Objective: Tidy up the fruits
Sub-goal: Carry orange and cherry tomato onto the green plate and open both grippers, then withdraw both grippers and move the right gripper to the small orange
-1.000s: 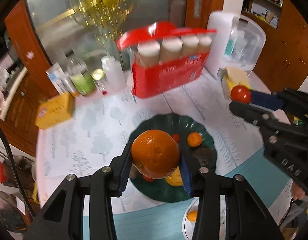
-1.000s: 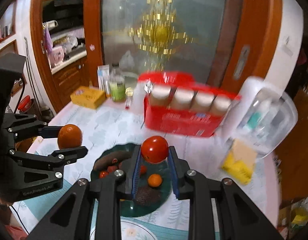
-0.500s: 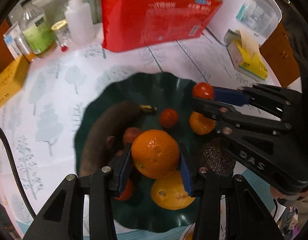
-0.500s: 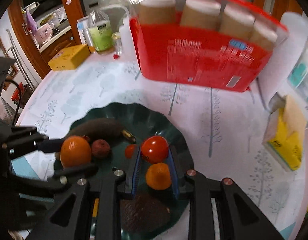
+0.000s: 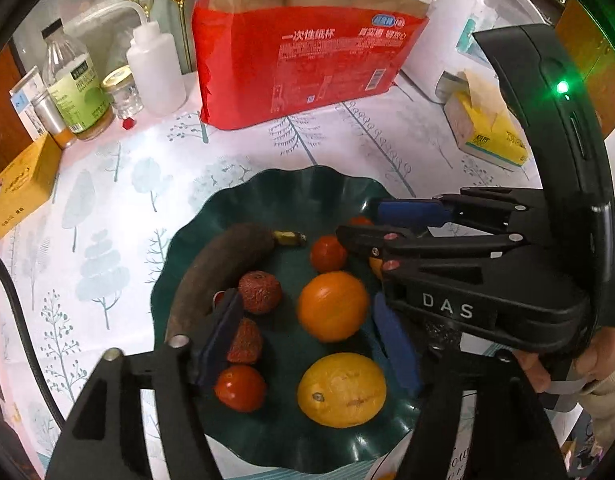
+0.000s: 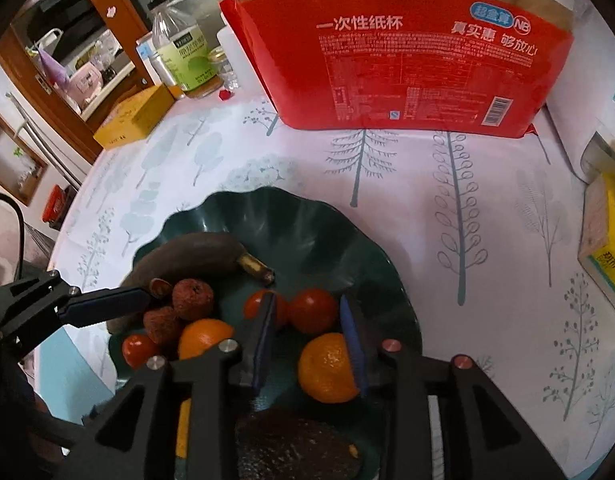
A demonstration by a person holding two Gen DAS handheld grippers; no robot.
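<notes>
A dark green wavy plate (image 5: 291, 192) holds a blackened banana (image 5: 215, 268), lychees, tomatoes, a lemon (image 5: 341, 390) and an avocado (image 6: 295, 444). My left gripper (image 5: 307, 336) hangs low over the plate with its jaws opening. The orange (image 5: 333, 306) lies on the plate between its blue pads, touching neither. My right gripper (image 6: 307, 336) is also opening, and the red tomato (image 6: 313, 311) rests on the plate between its tips, free of the pads. A tangerine (image 6: 327, 366) lies just under that gripper. From the left wrist view, the right gripper (image 5: 363, 226) reaches in from the right.
A red pack of paper cups (image 5: 307, 64) stands behind the plate. Bottles and a jar (image 5: 121, 92) crowd the far left beside a yellow box (image 5: 19, 188). A yellow tissue box (image 5: 487, 132) sits at the right. A white plate's edge (image 5: 391, 468) shows at the front.
Both grippers came down onto the green plate, then opened. The orange and the tomato left the pads and now lie on the plate.
</notes>
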